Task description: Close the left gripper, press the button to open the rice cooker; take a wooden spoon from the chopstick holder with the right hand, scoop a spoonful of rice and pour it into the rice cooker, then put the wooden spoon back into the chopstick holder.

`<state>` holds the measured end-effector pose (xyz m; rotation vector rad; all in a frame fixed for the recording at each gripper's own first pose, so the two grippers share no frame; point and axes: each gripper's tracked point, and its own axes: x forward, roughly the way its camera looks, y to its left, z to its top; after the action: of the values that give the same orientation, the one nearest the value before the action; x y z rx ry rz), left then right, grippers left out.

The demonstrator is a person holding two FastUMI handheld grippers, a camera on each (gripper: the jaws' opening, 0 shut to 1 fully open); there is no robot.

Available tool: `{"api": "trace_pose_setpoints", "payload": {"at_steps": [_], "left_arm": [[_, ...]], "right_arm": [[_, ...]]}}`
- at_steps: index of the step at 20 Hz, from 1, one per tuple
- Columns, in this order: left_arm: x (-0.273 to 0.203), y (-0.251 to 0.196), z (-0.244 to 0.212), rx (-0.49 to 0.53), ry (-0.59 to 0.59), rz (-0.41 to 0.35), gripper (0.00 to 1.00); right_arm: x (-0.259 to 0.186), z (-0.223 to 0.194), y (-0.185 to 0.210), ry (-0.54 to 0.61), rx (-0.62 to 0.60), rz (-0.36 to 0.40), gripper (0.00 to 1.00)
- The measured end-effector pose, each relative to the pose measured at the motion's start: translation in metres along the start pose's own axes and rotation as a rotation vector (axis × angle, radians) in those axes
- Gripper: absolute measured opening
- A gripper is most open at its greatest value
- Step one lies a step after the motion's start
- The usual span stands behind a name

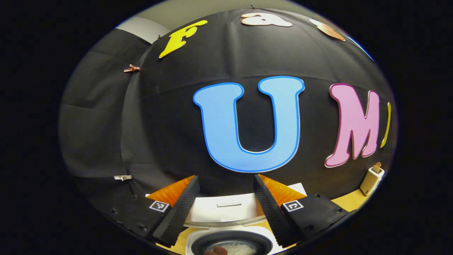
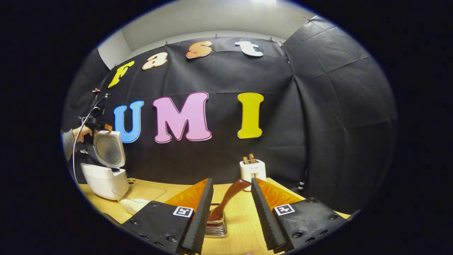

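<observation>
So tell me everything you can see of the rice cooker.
The rice cooker is a small white appliance, plastic by its look, standing on the wooden table at the far left of the right gripper view. Its lid is swung up and open, showing a round grey inner plate. In the left gripper view, the dark inner pot sits below the left gripper, with white rice in it. A clear plate lies beside the cooker. A person's hand is behind the lid.
</observation>
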<state>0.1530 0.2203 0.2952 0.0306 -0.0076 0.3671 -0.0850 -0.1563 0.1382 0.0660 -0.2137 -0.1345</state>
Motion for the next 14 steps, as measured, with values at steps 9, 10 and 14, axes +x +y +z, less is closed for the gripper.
{"api": "trace_pose_setpoints", "payload": {"at_steps": [9,10,14], "left_arm": [[-0.087,-0.016,-0.073,-0.005,0.016,-0.017,1.00],[-0.091,-0.018,-0.079,-0.003,0.023,-0.023,1.00],[-0.104,-0.021,-0.104,-0.006,0.044,-0.070,1.00]], "right_arm": [[-0.011,0.016,0.020,-0.053,-0.120,0.060,0.67],[-0.012,0.017,0.019,-0.053,-0.118,0.064,0.79],[-0.010,0.016,0.014,-0.043,-0.099,0.052,0.83]]}}
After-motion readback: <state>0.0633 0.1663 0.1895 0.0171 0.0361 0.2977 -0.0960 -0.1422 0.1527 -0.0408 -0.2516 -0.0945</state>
